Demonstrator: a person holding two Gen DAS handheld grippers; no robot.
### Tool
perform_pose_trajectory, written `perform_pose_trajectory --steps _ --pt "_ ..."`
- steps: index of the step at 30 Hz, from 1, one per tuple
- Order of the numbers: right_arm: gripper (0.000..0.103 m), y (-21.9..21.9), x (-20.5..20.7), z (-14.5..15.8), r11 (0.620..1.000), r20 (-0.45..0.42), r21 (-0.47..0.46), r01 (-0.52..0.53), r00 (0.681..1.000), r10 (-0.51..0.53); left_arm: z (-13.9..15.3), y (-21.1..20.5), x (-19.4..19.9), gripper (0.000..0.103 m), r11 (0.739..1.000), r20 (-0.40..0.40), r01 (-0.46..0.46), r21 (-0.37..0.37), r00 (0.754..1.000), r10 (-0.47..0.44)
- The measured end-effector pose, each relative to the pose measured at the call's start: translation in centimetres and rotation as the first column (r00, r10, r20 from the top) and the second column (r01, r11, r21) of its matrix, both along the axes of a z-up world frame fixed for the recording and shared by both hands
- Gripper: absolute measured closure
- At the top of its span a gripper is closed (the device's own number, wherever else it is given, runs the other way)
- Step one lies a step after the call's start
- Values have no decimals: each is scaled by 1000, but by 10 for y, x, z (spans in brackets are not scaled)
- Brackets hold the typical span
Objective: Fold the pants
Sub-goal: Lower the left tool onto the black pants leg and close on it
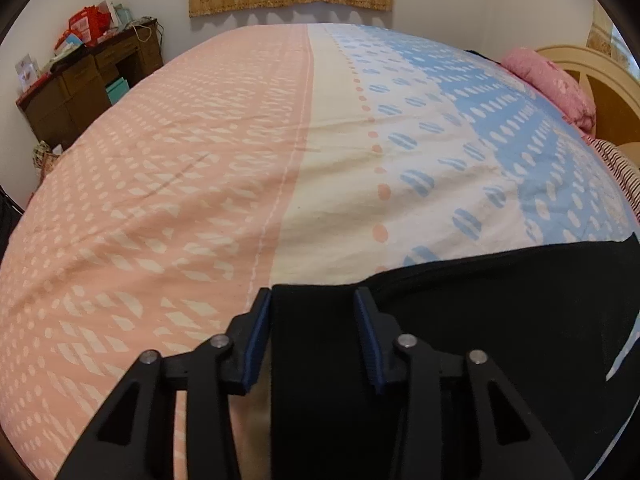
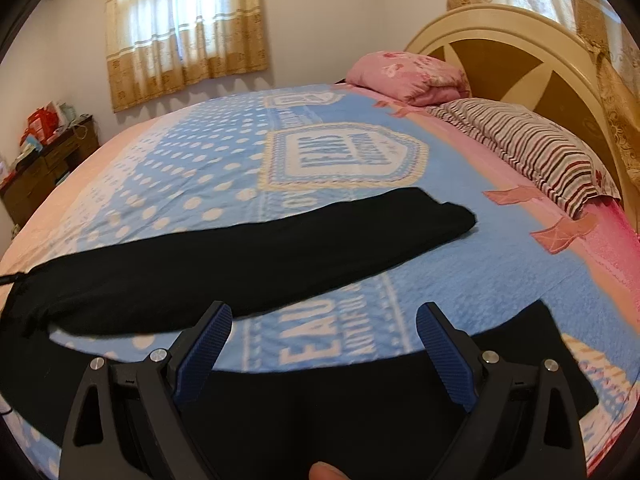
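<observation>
Black pants point(image 2: 256, 252) lie spread on the bed. One leg stretches right toward the pillows, the other point(image 2: 360, 400) lies under my right gripper. In the left wrist view the waist end of the pants point(image 1: 480, 320) fills the lower right. My left gripper point(image 1: 314, 300) has its blue pads apart with the black fabric lying between them; no grip shows. My right gripper point(image 2: 324, 316) is wide open and empty, hovering above the near leg.
The bedspread point(image 1: 200, 200) is pink, cream and blue. A striped pillow point(image 2: 532, 152) and a pink pillow point(image 2: 408, 76) lie by the wooden headboard point(image 2: 520, 44). A cluttered brown desk point(image 1: 92, 80) stands at the far left wall.
</observation>
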State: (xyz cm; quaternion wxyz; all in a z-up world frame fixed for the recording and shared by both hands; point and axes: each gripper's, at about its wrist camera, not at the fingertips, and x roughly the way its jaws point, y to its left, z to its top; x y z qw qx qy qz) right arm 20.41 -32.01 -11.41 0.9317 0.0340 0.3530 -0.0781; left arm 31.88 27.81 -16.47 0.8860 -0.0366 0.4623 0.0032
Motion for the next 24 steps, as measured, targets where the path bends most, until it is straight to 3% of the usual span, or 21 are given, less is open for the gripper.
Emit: perform_pose_trajectory --steps 5,8,11,12,16,20,24 --pt "12 -32 16 3 998 -13 30 48 999 -47 1 4 4 65 1000 -6 -19 -14 1000 19" --pt "12 -52 25 4 996 -25 38 75 997 -74 0 9 9 53 999 -7 -53 -1 999 53" --pt "12 -69 29 3 994 -33 40 102 994 -100 -1 9 12 51 998 -13 -56 4 998 56" --pt "12 -75 31 2 993 -37 43 111 993 -109 -1 8 11 54 999 -12 -53 5 999 54" --pt "19 -102 39 -4 985 -66 86 149 987 -144 -1 -1 9 84 1000 -8 19 3 1000 -19" --pt "20 -128 51 -7 977 -81 104 188 980 -180 0 -7 9 87 999 3 37 28 999 -37" --pt "20 -153 73 -6 972 -106 77 221 971 -212 -1 -4 10 87 999 5 32 7 999 -32"
